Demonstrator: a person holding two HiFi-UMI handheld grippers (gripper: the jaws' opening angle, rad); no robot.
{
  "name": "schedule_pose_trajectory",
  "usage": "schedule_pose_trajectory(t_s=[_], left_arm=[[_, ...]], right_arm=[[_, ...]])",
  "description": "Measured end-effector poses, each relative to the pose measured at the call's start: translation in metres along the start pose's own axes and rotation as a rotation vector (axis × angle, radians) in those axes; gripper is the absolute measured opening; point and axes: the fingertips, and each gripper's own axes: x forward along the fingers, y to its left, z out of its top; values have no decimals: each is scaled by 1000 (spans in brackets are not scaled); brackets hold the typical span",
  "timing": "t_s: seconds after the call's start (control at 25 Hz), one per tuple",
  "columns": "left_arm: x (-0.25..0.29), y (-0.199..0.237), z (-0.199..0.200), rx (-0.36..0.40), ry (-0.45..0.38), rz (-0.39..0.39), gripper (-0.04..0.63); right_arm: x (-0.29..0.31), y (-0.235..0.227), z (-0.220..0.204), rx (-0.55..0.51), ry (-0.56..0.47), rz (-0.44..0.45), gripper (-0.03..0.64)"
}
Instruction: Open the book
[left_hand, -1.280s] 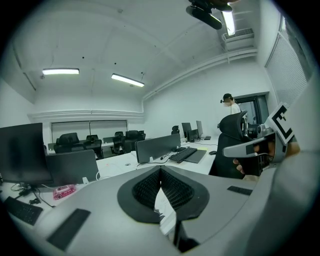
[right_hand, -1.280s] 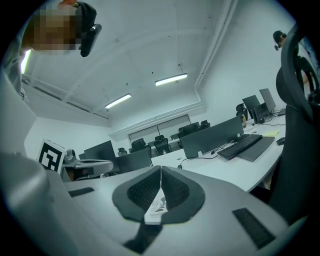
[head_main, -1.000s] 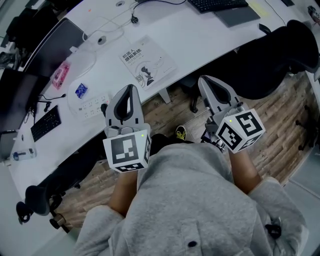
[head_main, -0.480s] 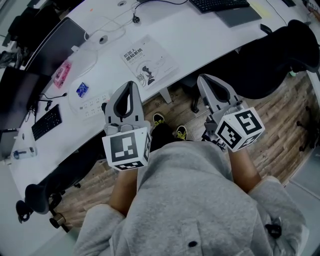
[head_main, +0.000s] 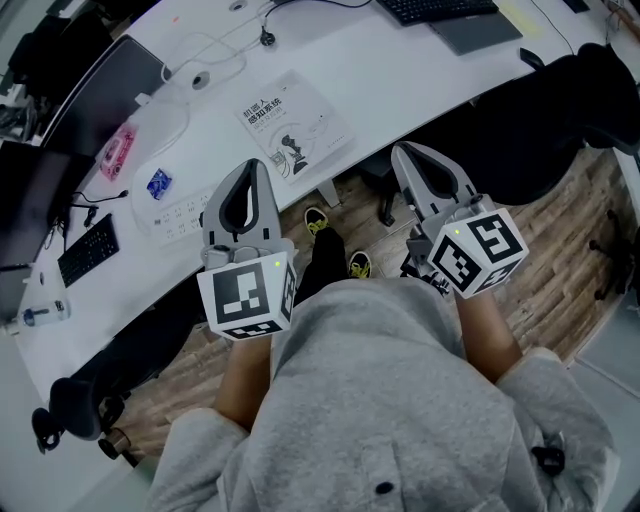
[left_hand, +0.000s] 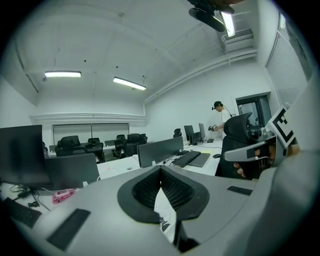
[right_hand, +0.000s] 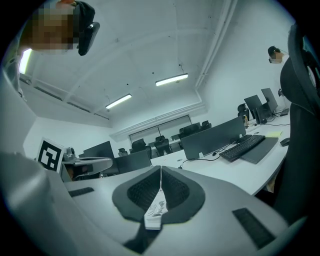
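Note:
The book (head_main: 293, 127) lies closed on the white desk (head_main: 400, 70), pale cover up, near the desk's front edge. My left gripper (head_main: 252, 166) hovers just short of the book's near left corner, its jaws shut and empty. To the right of the book my right gripper (head_main: 402, 151) hangs over the floor below the desk edge, also shut with nothing held. In the left gripper view a strip of the book (left_hand: 163, 212) shows under the closed fingertips. The right gripper view shows the book (right_hand: 155, 210) the same way.
A pink object (head_main: 117, 151), a blue packet (head_main: 162, 182) and a power strip (head_main: 186, 212) lie left of the book. A keyboard (head_main: 436, 9) sits at the desk's far side. A black office chair (head_main: 560, 110) stands at the right. My shoes (head_main: 316, 218) are under the desk edge.
My feet have stepped forward toward the desk, so a second shoe is now in view. Both grippers stay shut and have barely shifted.

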Motion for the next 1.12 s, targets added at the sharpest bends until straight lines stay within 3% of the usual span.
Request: schedule_pose_trajectory(t_s=[1.12], left_arm=[[68, 31, -59, -73, 158, -37, 9]], right_arm=[[73, -33, -39, 64, 155, -41, 28]])
